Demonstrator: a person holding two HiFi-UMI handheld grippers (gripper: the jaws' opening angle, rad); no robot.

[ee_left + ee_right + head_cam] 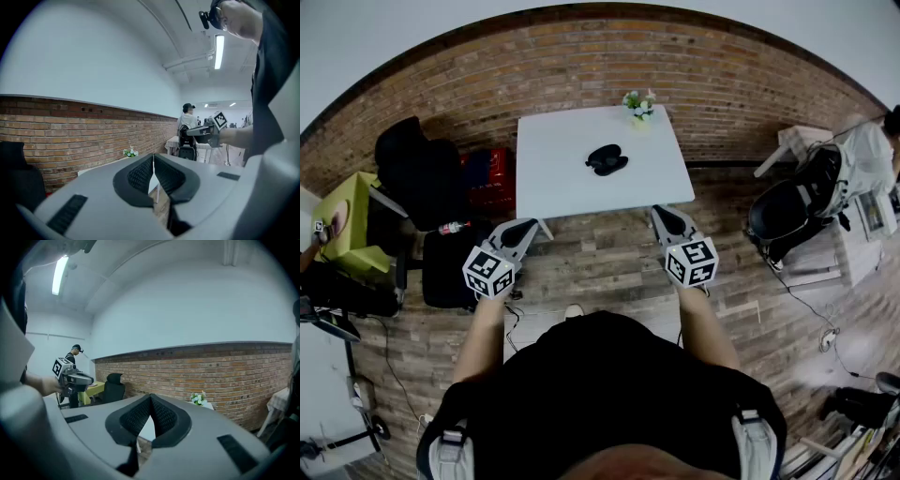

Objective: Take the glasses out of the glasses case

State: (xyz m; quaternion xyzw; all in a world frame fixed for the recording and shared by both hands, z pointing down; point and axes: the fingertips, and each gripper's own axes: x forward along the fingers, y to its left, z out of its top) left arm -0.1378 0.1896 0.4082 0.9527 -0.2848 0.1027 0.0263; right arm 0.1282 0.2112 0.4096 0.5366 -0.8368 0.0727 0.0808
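The black glasses case [607, 159] lies on the white surface [562, 183], ahead of both tools and roughly midway between the lines they point along, well beyond their tips. It is too small to tell whether its lid is up or whether the glasses are inside. The left tool [528, 228] is held out low in front of the person, short of the surface's near edge, with its jaws narrowed until the ribbed pads meet at the tips and nothing between them. The right tool [662, 216] is level with it on the other side, its tip just at the near edge, jaws likewise drawn together and empty. Past the case, at the far edge of the surface, stands a small bunch of flowers [638, 104] against the brick wall [581, 66]. A black chair [417, 169] stands off to the left tool's outer side on the wooden floor [609, 272].
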